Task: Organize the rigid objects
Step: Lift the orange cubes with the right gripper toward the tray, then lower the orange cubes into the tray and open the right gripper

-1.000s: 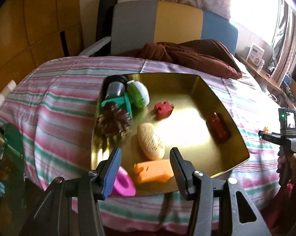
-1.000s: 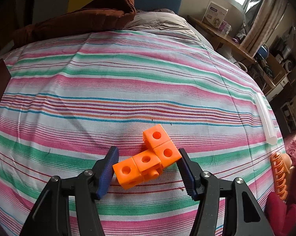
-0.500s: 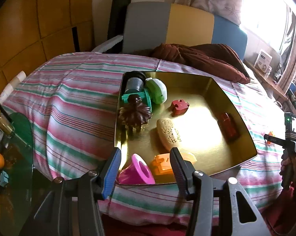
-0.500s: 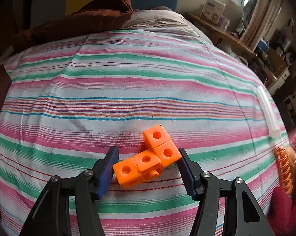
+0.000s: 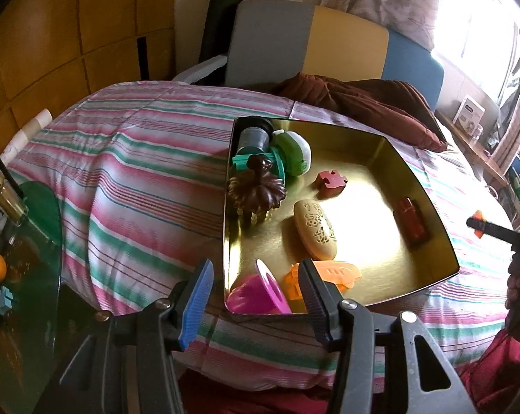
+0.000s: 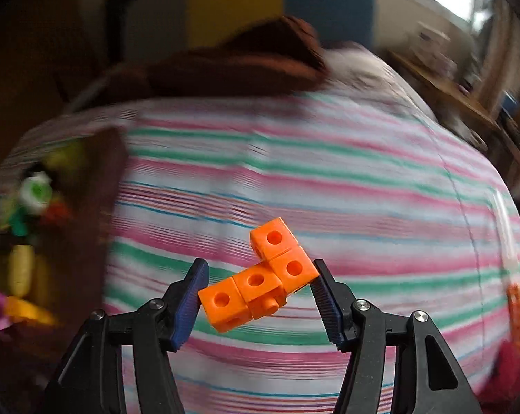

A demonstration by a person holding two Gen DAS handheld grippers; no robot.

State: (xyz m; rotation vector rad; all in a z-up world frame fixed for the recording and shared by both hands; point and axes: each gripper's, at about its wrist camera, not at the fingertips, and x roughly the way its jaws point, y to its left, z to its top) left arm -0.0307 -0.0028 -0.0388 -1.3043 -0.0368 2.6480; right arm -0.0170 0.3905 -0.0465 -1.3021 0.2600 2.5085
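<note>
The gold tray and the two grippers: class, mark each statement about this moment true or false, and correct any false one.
1. The right gripper holds an orange block piece made of linked cubes. True.
2. The left gripper is clamped on the pink cup. False: its fingers are open and hold nothing; the cup lies inside the gold tray.
3. The red puzzle piece lies on the striped bedspread outside the tray. False: it lies in the tray.
4. The cream oval piece lies in the tray. True.
5. The tray rests on the striped bedspread. True.
</note>
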